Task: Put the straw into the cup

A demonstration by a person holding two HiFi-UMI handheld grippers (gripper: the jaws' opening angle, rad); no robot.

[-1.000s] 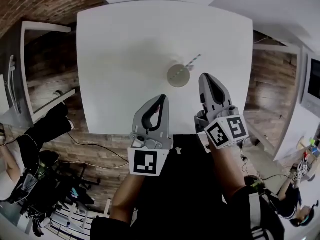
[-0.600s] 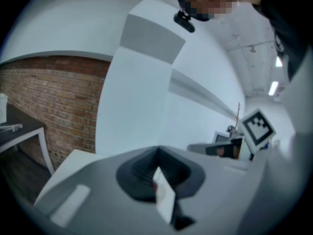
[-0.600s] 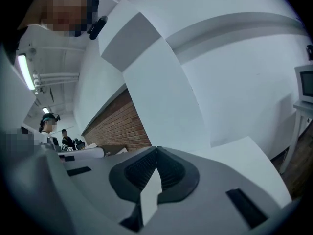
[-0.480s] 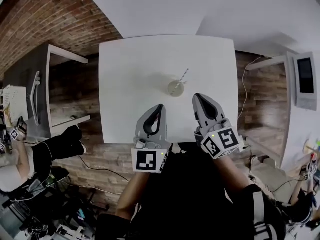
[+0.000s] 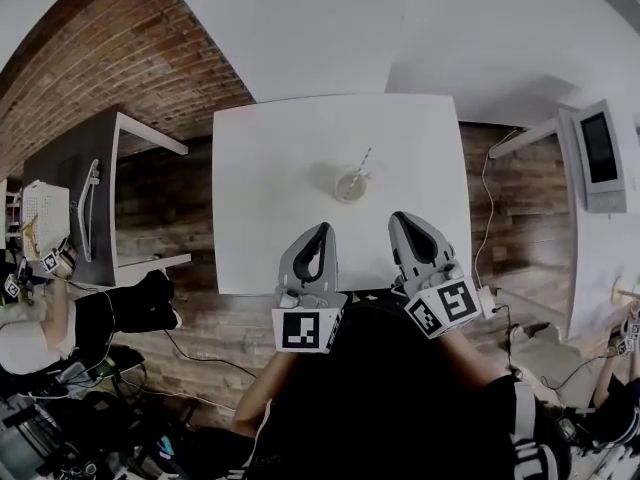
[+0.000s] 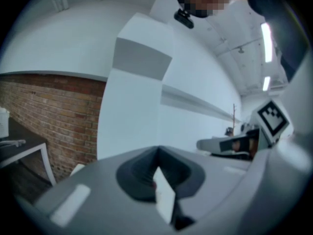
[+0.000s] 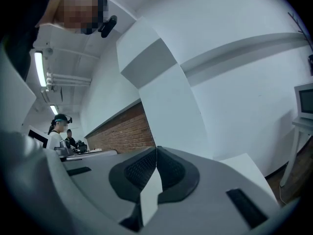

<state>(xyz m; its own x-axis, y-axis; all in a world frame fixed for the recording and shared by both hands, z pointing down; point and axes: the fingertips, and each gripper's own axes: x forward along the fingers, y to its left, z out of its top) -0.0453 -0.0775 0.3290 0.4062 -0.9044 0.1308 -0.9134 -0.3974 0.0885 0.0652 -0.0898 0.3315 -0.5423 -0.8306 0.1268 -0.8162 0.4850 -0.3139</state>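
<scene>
In the head view a pale cup [image 5: 350, 185] stands near the middle of the white table [image 5: 260, 168], with a striped straw [image 5: 363, 160] leaning out of it to the upper right. My left gripper [image 5: 316, 234] is held over the table's near edge, jaws together and nothing between them. To its right my right gripper [image 5: 408, 224] is shut too and holds nothing. Both are well short of the cup. The left gripper [image 6: 157, 153] and the right gripper [image 7: 156, 151] point up at walls and ceiling in their own views, which show neither cup nor straw.
A grey side table [image 5: 90, 208] stands to the left with a white basket [image 5: 42, 216] beside it. A monitor [image 5: 603, 153] sits at the right. People sit at the lower left [image 5: 40, 328] and lower right [image 5: 625, 388]. Brick-pattern floor surrounds the table.
The head view has pulled back and up, so the table and cup look smaller and farther. Both grippers have drawn back from the cup toward the near edge. The straw stays in the cup.
</scene>
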